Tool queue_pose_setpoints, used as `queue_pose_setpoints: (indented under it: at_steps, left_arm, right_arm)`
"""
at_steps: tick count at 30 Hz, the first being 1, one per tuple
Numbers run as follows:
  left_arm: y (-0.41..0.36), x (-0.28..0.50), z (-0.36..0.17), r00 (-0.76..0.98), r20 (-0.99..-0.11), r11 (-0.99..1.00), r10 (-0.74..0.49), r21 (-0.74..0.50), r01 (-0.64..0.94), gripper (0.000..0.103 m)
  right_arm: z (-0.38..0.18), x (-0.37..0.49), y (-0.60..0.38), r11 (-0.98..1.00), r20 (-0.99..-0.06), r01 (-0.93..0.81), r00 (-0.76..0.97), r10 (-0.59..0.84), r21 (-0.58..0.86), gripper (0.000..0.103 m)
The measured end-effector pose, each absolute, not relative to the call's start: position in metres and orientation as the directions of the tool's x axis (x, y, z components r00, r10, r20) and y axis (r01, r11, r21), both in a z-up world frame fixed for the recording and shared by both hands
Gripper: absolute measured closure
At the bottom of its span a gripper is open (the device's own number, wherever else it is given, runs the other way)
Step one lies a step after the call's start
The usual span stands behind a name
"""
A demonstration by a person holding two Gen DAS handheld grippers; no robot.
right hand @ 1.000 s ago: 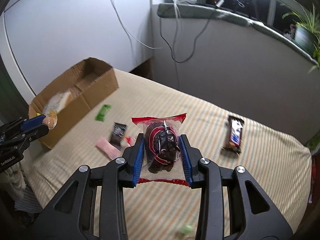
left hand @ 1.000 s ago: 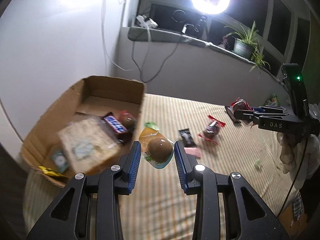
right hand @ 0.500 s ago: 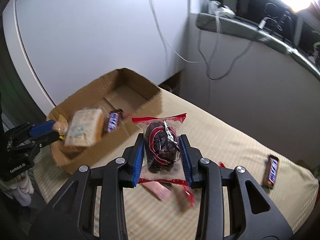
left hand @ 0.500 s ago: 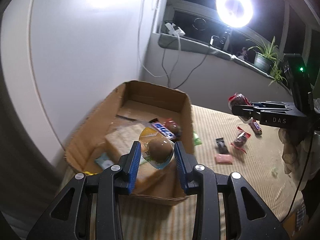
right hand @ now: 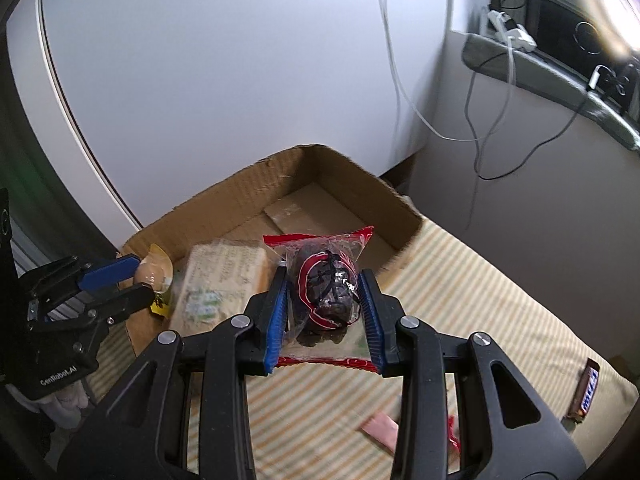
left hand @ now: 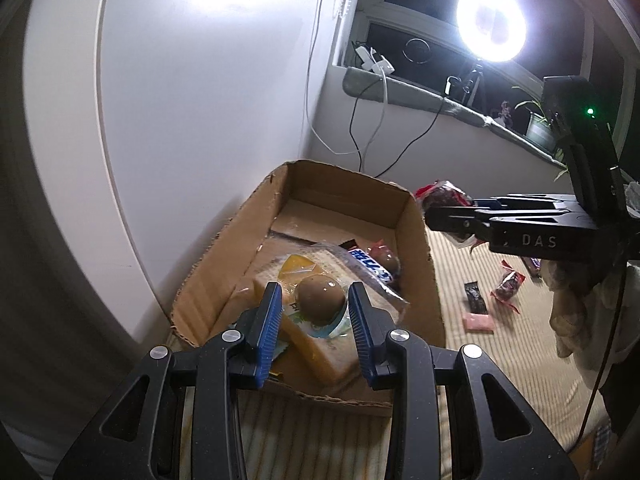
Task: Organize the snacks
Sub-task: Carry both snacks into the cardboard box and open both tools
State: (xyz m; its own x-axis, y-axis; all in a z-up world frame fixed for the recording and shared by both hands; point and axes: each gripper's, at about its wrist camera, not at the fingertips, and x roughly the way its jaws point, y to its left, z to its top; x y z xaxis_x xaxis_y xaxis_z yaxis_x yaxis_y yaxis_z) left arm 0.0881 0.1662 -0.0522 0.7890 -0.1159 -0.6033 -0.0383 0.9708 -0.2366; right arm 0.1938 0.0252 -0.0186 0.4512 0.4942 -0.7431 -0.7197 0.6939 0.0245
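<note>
With both grippers (left (left hand: 314, 310) clamping a brown egg packet (left hand: 320, 300), right (right hand: 324, 300) a red-wrapped snack (right hand: 326, 288)) crowding one cardboard box (left hand: 420, 248), they risk colliding.

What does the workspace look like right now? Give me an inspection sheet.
Surface: striped cloth, mostly bare.
Job's things: cardboard box open, holding a bread pack, a candy bar and a small round snack. A second candy bar, a pink packet, a black packet and a red packet lie on the cloth.
Clutter: nothing seen.
Grippers: left hand-held gripper shut on an egg pack over the box; right hand-held gripper shut on a red-wrapped snack at the box's edge.
Cables: white and black cables hang from the sill.
Surroundings: white wall, ring light, potted plant.
</note>
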Motion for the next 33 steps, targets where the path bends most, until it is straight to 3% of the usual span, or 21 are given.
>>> queue_pose_setpoints:
  at_steps: [26,28,31,33]
  left_arm:
    - [0.172,0.094,-0.06,0.779,-0.617,0.972,-0.107,-0.229,-0.048,0.067]
    - [0.172,0.094,-0.06,0.781,-0.616,0.972,-0.104,-0.228,-0.051,0.066]
    - [0.172,0.094,-0.059,0.781,-0.617,0.973,-0.098,-0.223,-0.054,0.063]
    - [0.171,0.093,-0.058,0.784,-0.614,0.973,-0.092,-0.221,-0.06,0.048]
  right_arm:
    - [-0.052,0.199,0.064,0.658,-0.787,-0.751,0.372,0.491,0.056,0.067]
    - [-0.052,0.198,0.065,0.655,-0.786,-0.754,0.376,0.492,0.049,0.063]
    - [-0.048,0.194,0.064,0.653,-0.776,-0.756,0.39,0.495,0.037,0.046]
    - [-0.043,0.19,0.061,0.654,-0.765,-0.756,0.406,0.5,0.025,0.03]
